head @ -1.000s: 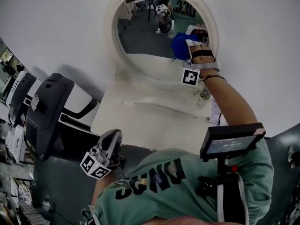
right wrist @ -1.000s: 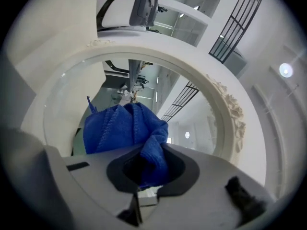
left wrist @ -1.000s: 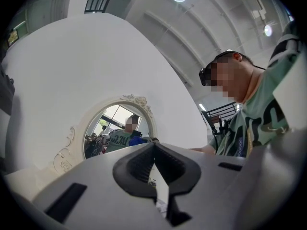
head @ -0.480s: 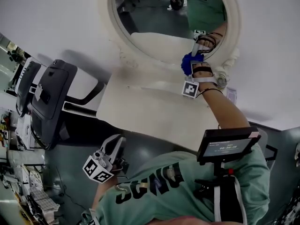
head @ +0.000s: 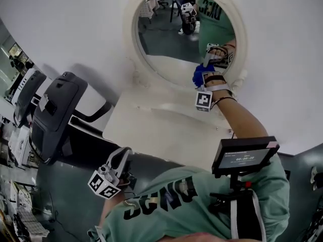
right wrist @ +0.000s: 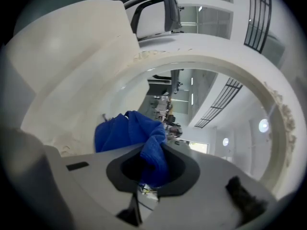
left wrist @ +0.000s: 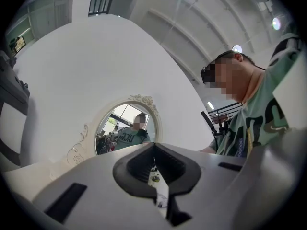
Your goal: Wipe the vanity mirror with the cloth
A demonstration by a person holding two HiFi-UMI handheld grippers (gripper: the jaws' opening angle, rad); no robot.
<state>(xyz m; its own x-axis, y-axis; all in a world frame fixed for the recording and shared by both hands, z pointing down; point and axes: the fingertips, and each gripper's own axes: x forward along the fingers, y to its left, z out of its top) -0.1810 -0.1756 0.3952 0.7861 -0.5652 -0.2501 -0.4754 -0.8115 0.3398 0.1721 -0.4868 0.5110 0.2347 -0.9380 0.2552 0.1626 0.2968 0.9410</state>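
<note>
An oval vanity mirror (head: 169,42) in a white ornate frame stands at the back of a white vanity table (head: 156,127). My right gripper (head: 203,77) is shut on a bunched blue cloth (head: 199,75), which presses against the glass at its lower right edge. In the right gripper view the cloth (right wrist: 128,132) bulges out of the closed gripper (right wrist: 151,170) in front of the mirror glass (right wrist: 206,114). My left gripper (head: 122,155) hangs low by the person's waist, shut and empty. The left gripper view shows the gripper (left wrist: 154,166) far from the mirror (left wrist: 125,128).
A black chair (head: 55,117) stands to the left of the table. A small screen (head: 245,155) on a mount sits at the person's chest. Small items lie on the table's right end, under the right forearm. White wall surrounds the mirror.
The right gripper has carried the cloth down the right side of the glass to its lower right edge. The left gripper has stayed low by the waist.
</note>
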